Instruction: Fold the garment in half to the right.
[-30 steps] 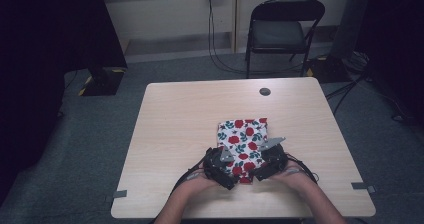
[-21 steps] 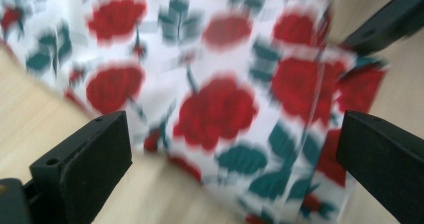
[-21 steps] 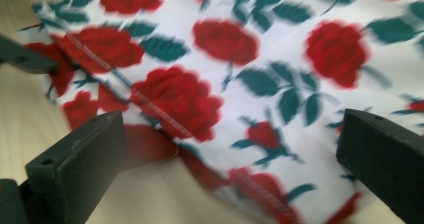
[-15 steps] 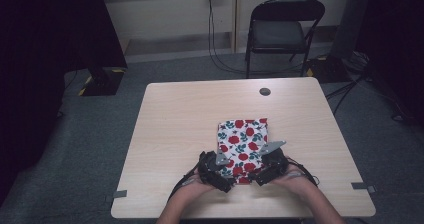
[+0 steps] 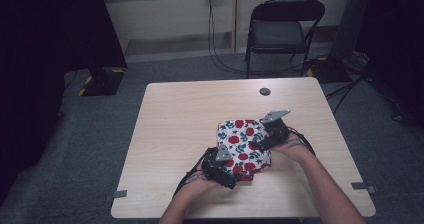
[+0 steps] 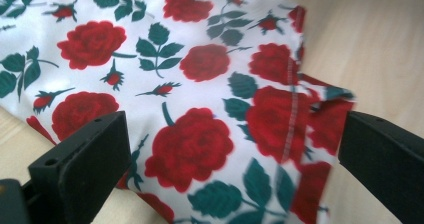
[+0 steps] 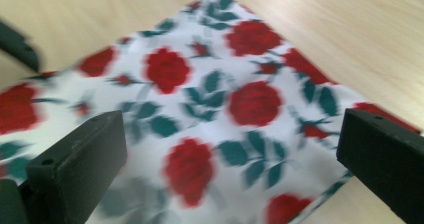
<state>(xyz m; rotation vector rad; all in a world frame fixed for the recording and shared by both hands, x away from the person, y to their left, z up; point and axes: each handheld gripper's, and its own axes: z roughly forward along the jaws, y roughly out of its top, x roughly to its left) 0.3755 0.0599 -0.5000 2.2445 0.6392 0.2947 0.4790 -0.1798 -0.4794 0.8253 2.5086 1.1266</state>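
Observation:
A folded white cloth printed with red roses and green leaves (image 5: pixel 242 143) lies on the light wooden table (image 5: pixel 175 134), right of centre. My left gripper (image 5: pixel 226 172) sits at the cloth's near left corner. In the left gripper view its jaws stand wide apart over the cloth (image 6: pixel 200 84), holding nothing. My right gripper (image 5: pixel 263 138) is at the cloth's right edge, towards the far corner. In the right gripper view, the open gripper (image 7: pixel 230 144) straddles the cloth (image 7: pixel 220 94) without closing on it.
A small dark round disc (image 5: pixel 265 91) lies near the table's far edge. A black folding chair (image 5: pixel 280 31) stands behind the table, with cables on the floor. Tape marks (image 5: pixel 119 194) are stuck near the table's front corners.
My right gripper has moved away from the near edge, up along the cloth's right side towards the far corner. The left gripper has stayed at the near left corner.

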